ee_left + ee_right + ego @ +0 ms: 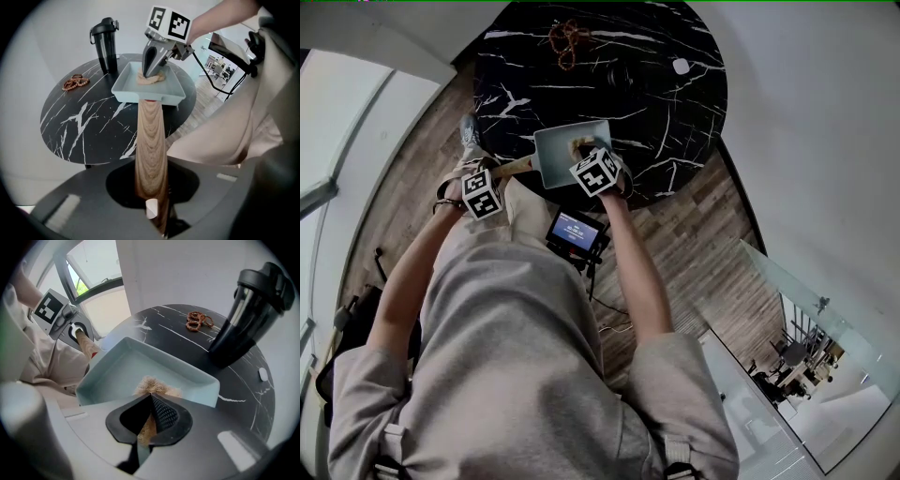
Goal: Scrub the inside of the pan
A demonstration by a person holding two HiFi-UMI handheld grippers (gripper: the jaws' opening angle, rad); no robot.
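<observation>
- Pale blue-grey square pan [561, 152]: sits flat on the round black marble-patterned table [619, 80], at the edge nearest the person. Its wood-grain handle [150, 136] juts out past the table edge.
- Left gripper [152, 206]: jaws clamped on the outer end of the wood-grain handle. The handle runs straight out from between them to the pan's near wall.
- Right gripper [150, 420]: pointing steeply down into the pan, jaws pressed together on a tan fibrous scrubbing pad [152, 384].
- Scrubbing pad: its frayed lower end lies on the pan floor near the middle, clear of the walls.
- Black lidded tumbler [106, 44]: upright on the table, just beyond the pan's far corner. Whether it touches the pan cannot be told.
- String of brown beads [75, 82]: heaped on the tabletop, apart from pan and tumbler.
- Small white object [681, 66]: lies on the table well away from the pan, too small to identify.
</observation>
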